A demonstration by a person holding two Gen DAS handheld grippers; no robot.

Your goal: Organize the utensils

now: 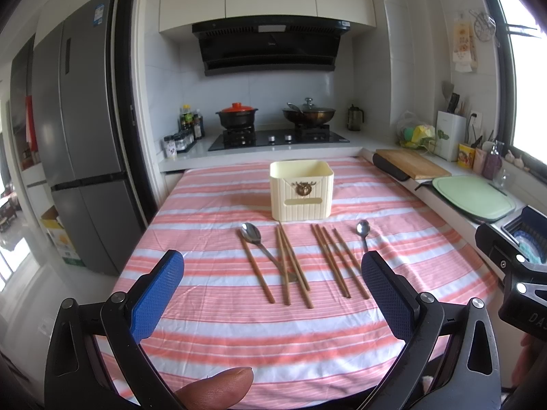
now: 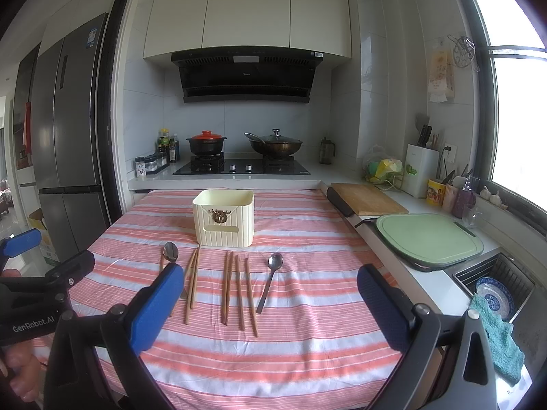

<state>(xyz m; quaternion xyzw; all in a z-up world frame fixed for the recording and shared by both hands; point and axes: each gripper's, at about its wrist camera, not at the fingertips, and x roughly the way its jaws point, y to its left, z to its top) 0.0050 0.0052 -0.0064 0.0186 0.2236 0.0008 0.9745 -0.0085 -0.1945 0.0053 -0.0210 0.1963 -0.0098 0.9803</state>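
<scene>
Both grippers, left [image 1: 272, 294] and right [image 2: 270, 311], are held spread wide above the striped cloth [image 1: 307, 341], nothing pinched. A cream holder [image 1: 301, 189] stands upright at centre; 7 chopsticks [image 1: 328, 259] and 2 spoons, L spoon [image 1: 252, 233] and R spoon [image 1: 363, 229], lie just in front. Only the right wrist view shows a sink [image 2: 492, 283] w/ blue bowl [image 2: 494, 299] and teal rag [image 2: 501, 338].

Home kitchen: gas hob [image 1: 278, 136], range hood [image 1: 270, 46], fridge [image 1: 82, 136].

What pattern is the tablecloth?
Pink, coral and white horizontal stripes on the tablecloth, clearest in the right wrist view.
</scene>
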